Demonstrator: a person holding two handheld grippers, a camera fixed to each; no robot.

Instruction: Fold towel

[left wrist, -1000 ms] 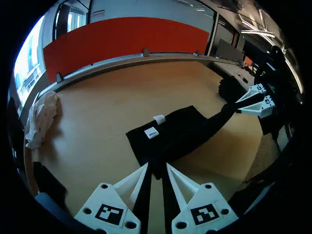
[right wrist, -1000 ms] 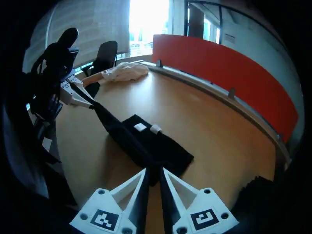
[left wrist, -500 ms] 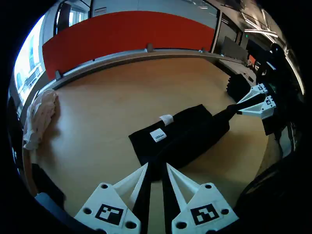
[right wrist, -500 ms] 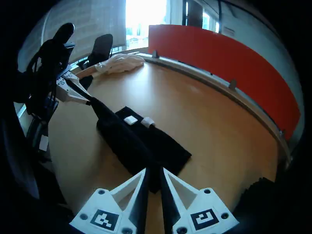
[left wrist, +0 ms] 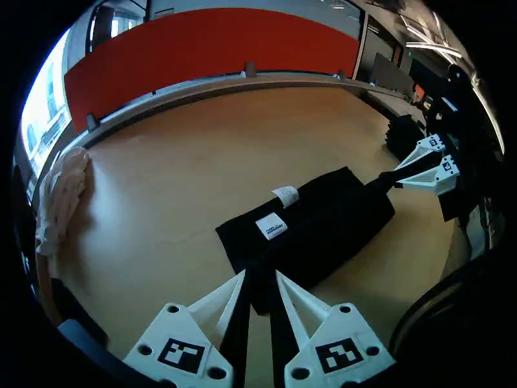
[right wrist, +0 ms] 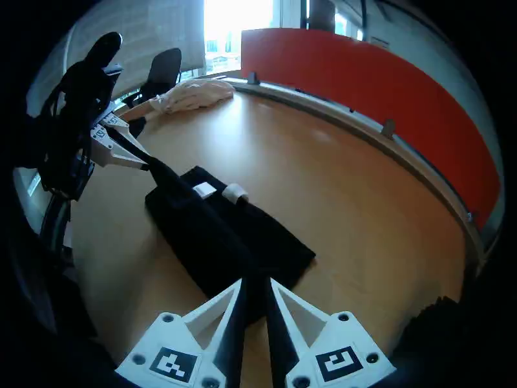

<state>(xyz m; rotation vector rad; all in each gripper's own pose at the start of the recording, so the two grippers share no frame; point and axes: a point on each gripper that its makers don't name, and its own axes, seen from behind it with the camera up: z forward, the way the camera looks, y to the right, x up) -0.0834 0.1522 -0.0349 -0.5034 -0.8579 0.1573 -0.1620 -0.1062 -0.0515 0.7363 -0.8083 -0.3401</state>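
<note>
Change: over the last second the black towel (left wrist: pixel 323 220) has gone from a taut, raised strip between the two grippers to a broad doubled band low over the table (left wrist: pixel 181 161); both grippers have come forward with it.
Towel: lies lengthwise on the wooden table, its near long edge turned over onto the rest, with two white tags (left wrist: pixel 271 226) on the uncovered far part.
Left gripper (left wrist: pixel 258 279): clenched on the towel's near corner, dark cloth pinched between both fingers; in the right gripper view it (right wrist: pixel 152 167) holds the far end of the folded edge.
Right gripper (right wrist: pixel 255 284): clamped likewise on the opposite corner, cloth bunched between its fingers; in the left gripper view it (left wrist: pixel 391 180) grips the towel's far end, just above the tabletop.
Towel to grippers: stretched between the two, one end in each.
Surroundings: a red partition (left wrist: pixel 194 52) runs along the table's far edge; a pale cloth (right wrist: pixel 190 96) lies well apart from the towel, near a dark chair (right wrist: pixel 161 71).
</note>
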